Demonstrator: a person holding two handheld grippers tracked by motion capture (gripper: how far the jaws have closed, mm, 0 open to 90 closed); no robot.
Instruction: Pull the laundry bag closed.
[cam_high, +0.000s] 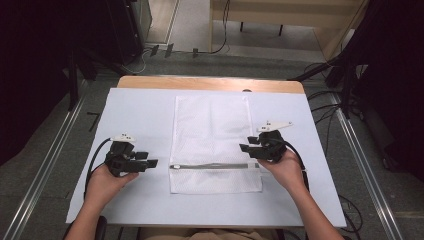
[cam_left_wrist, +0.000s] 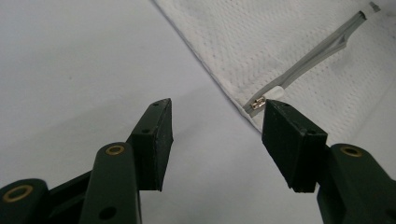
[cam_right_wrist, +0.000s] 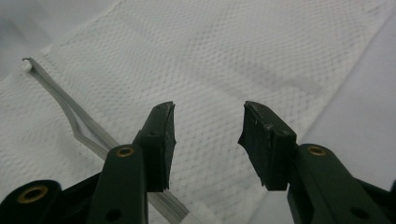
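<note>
A white mesh laundry bag lies flat in the middle of the table, with a grey zipper running across its near end. The small metal zipper pull sits at the zipper's left end. My left gripper hovers just left of the bag, open, its jaws pointing at the pull; in the left gripper view the gripper holds nothing. My right gripper is open over the bag's right edge near the zipper; in its own view the gripper frames bare mesh, zipper to the left.
A white sheet covers the wooden table. Dark equipment and cables stand on the floor beyond the table's far and right sides. A cable trails from each gripper toward the person.
</note>
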